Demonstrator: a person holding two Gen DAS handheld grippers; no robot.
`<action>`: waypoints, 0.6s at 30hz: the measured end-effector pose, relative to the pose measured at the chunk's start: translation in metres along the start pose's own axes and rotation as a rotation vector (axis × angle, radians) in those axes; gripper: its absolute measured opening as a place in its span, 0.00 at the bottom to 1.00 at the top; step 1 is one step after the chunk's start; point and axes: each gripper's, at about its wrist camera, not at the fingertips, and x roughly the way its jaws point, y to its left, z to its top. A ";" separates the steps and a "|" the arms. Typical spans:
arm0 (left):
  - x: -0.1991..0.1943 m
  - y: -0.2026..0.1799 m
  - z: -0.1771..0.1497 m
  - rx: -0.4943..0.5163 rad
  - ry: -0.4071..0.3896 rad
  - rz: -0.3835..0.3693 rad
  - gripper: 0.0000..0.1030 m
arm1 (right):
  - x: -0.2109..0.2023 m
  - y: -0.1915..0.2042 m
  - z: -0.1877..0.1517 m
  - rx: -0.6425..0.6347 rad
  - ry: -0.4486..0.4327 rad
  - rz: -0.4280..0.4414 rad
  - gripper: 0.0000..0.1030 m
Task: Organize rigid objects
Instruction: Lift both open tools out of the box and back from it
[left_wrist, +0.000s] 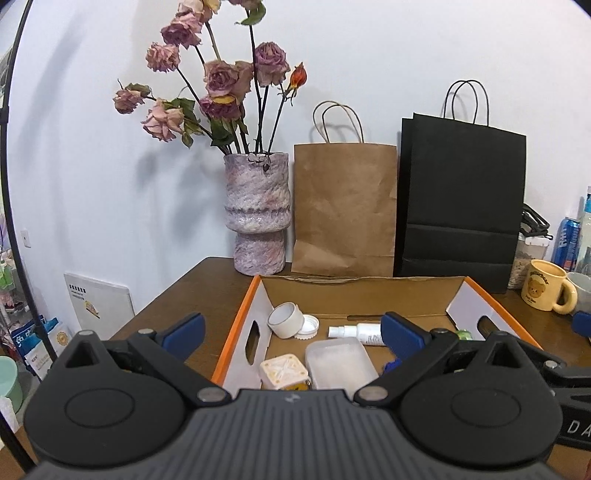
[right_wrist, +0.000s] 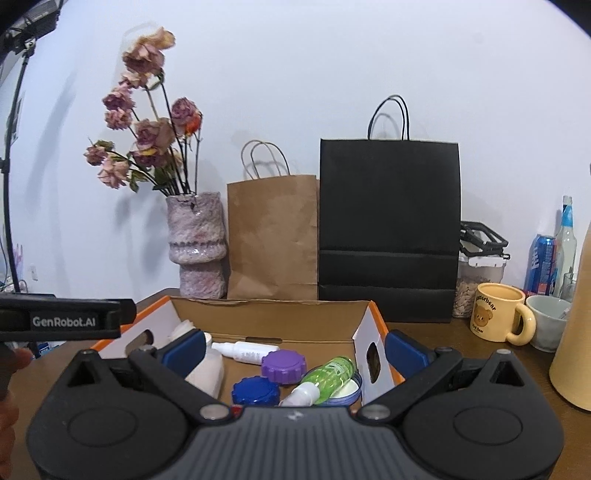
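— Where are you working?

— At a dark brown wooden table (left_wrist: 207, 280) against a pale wall. An open cardboard box with orange edges (left_wrist: 236, 325) sits on it, and that box holds the things I'm sorting.

— What's inside?

— From my left tongs' camera: a white roll of tape (left_wrist: 285, 319) beside a white ribbed cap (left_wrist: 309, 328), a white spray bottle lying on its side (left_wrist: 360, 332), a frosted rectangular plastic container (left_wrist: 340, 363) and a cream square-topped jar (left_wrist: 283, 373). From my right camera: a purple screw-lid jar (right_wrist: 284, 366), a blue screw-lid jar (right_wrist: 255, 391) and a green translucent bottle lying tilted (right_wrist: 328, 376) across a round blue-rimmed tin (right_wrist: 349, 391).

— And your tongs?

— My left gripper (left_wrist: 291, 328) hovers above the near side of the box, blue pads spread wide, nothing between them. My right gripper (right_wrist: 295, 349) hangs over the box's right half, equally wide and empty. Both point level toward the wall. My hand (right_wrist: 14, 363) shows only at the left edge of the right view.

— Beyond the box?

— A mottled purple ceramic vase of dried roses (left_wrist: 258, 210), a brown paper bag (left_wrist: 343, 210), a black paper bag (left_wrist: 461, 206), and a yellow bear mug (right_wrist: 498, 317) to the right.
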 end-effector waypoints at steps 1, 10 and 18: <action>-0.006 0.000 -0.001 0.003 -0.001 0.001 1.00 | -0.005 0.001 0.000 -0.002 -0.003 0.002 1.00; -0.057 0.009 -0.016 0.011 -0.009 -0.009 1.00 | -0.060 0.010 -0.006 -0.022 -0.017 0.019 1.00; -0.105 0.017 -0.030 0.014 -0.013 -0.029 1.00 | -0.114 0.020 -0.013 -0.045 -0.031 0.023 1.00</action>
